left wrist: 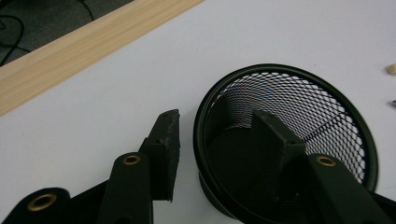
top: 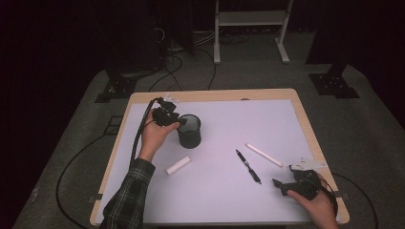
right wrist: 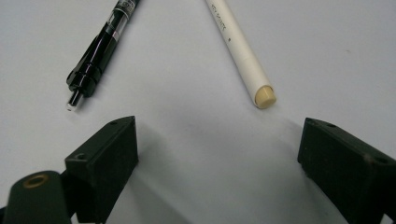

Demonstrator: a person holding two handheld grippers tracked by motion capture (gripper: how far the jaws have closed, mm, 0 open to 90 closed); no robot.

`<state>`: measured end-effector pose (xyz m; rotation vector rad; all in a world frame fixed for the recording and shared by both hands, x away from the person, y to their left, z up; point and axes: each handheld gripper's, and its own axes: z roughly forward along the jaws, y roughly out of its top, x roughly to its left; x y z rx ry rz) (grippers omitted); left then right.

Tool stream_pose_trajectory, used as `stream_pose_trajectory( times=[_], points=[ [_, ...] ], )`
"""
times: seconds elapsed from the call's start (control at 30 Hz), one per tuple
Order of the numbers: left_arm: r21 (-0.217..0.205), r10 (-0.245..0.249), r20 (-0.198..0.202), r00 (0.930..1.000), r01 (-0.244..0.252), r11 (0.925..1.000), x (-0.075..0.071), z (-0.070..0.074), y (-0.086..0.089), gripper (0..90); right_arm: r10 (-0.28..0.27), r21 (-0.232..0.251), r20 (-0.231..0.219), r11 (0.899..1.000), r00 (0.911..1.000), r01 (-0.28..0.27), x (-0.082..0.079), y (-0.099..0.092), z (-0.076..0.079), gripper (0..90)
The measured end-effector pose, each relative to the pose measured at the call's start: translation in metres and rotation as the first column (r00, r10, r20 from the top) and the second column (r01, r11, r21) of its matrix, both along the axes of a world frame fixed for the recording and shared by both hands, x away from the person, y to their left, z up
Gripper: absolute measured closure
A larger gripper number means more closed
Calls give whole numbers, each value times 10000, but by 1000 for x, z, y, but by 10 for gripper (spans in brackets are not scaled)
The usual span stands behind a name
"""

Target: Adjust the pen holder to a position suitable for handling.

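- We see one cup [top: 190, 131]: black wire mesh, round, with a solid dark rim, standing upright on the white mat [top: 229, 195] in the left half of the table [top: 305, 124], towards the far side.
- In the left gripper view the cup [left wrist: 299, 102] shows its open mouth, and the mat is visible through the weave.
- The left gripper [top: 177, 124] is at the cup's left edge. In its own view the left gripper [left wrist: 219, 140] straddles the rim, one jaw outside the wall and one inside the cup; the jaws are parted and there is a gap between the outer jaw and the rim, so we see no grip on it.
- One short white stick [top: 178, 165] lies near the cup, on its near side.
- One black pen [top: 248, 166] lies right of centre, and one white pen [top: 264, 154] lies just right of it, the two apart.
- In the right gripper view the black pen [right wrist: 100, 51] and the white pen [right wrist: 240, 53] lie just beyond the jaws, the white one with a tan end cap.
- The right gripper [top: 282, 187] sits low at the near right corner; in its own view the right gripper [right wrist: 219, 158] has its jaws spread wide with nothing between them.
- Two hands, one on each gripper; the left sleeve [top: 126, 200] is plaid.
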<state>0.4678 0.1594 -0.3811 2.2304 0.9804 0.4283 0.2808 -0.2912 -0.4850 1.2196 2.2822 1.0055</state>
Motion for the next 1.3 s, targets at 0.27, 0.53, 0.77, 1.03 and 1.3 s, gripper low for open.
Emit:
stream_pose_trajectory(
  times=[0.27, 0.53, 0.77, 1.03, 1.3],
  points=[
    [388, 52, -269, 9996, -42, 9992, 5, -10, -4, 572, 1, -1, 2, 10000, 10000, -1, 0, 0, 0, 112],
    [636, 170, -571, 9982, -133, 9979, 6, -15, -7, 658, 1, -9, 2, 10000, 10000, -1, 0, 0, 0, 112],
    [744, 335, -698, 9970, -283, 9968, 7, -18, -8, 726, 2, -10, 5, 10000, 10000, -2, 0, 0, 0, 112],
    [716, 245, -664, 9975, -197, 9972, 6, -16, -11, 799, 3, -12, 4, 10000, 10000, -3, 0, 0, 0, 112],
    [121, -104, -883, 9960, 115, 9999, 4, -12, -12, 825, 2, -10, 6, 10000, 10000, -2, 0, 0, 0, 112]
  ],
)
